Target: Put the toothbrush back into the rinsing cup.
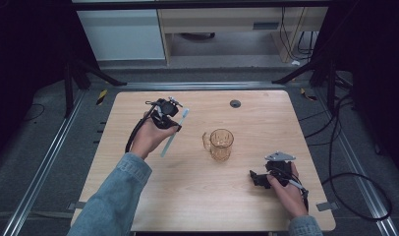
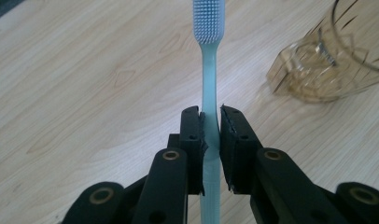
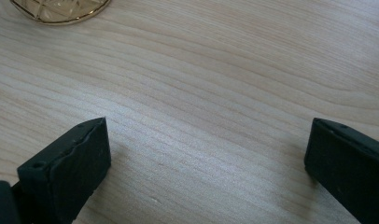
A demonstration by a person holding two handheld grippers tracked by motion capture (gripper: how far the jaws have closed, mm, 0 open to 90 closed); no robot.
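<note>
Wooden table, dark floor around it: a toothbrush held beside an amber glass mug.

Left of the amber glass mug, the left gripper clamps the light blue toothbrush by its handle, above the tabletop. Right of the mug, the right gripper rests with jaws wide apart, grasping nothing.

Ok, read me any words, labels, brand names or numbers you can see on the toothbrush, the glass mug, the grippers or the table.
None can be read.
toothbrush: plain light blue handle, no print showing.
mug: amber glass with a cut pattern, no lettering.
left gripper and right gripper: black jaws, no markings to read.
table: bare wood grain, no label.
The yellow and black floor markers carry stripes, not text.
</note>
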